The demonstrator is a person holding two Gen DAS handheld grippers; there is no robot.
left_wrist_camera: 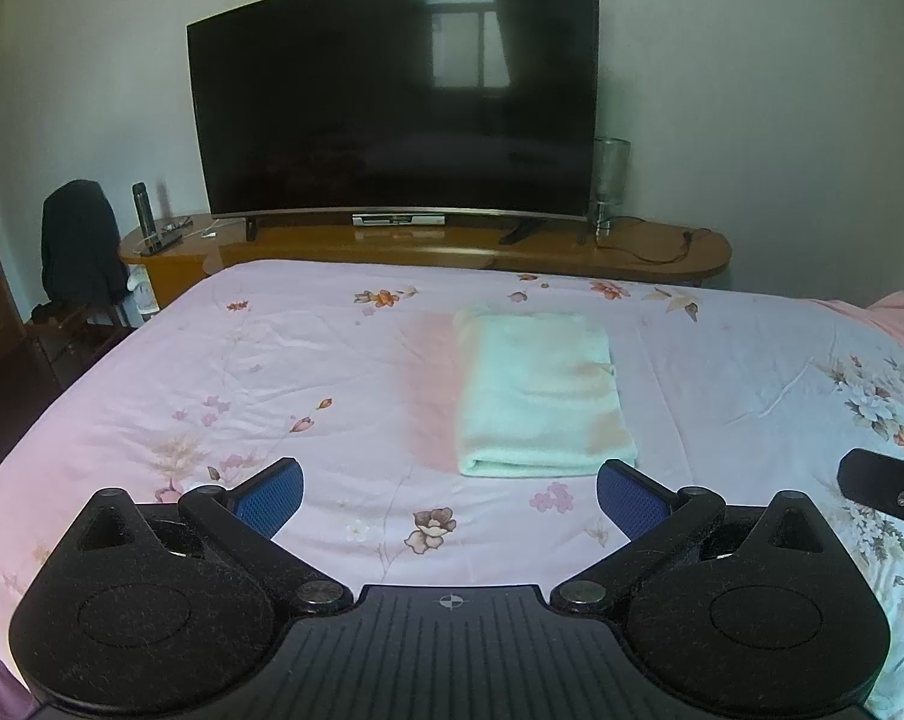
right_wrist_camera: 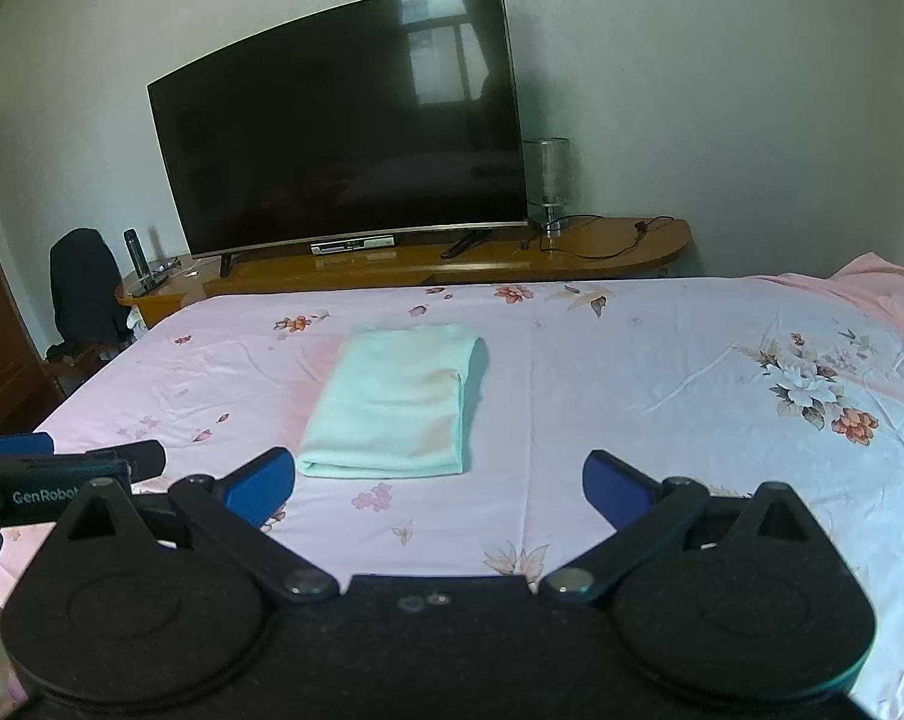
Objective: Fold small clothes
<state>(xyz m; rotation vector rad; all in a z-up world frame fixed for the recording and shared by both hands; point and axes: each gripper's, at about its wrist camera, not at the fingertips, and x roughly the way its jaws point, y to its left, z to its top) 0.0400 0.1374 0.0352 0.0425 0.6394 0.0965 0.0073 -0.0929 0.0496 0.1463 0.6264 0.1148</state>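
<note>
a pale green cloth [left_wrist_camera: 538, 387] lies folded flat on the bed [left_wrist_camera: 272, 360] just ahead of both tongs, left [left_wrist_camera: 450, 495] and right [right_wrist_camera: 438, 483], spread wide, empty, level.

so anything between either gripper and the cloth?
Nothing visible. The folded cloth lies flat on the bedsheet, just ahead of the open left gripper and open right gripper; only bare sheet lies between.

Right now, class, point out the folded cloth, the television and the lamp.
folded cloth [left_wrist_camera: 538, 387], left wrist view, middle of its top layer
television [left_wrist_camera: 392, 102], left wrist view, centre of the dark screen
lamp [right_wrist_camera: 546, 171], right wrist view, its glass shade
</note>
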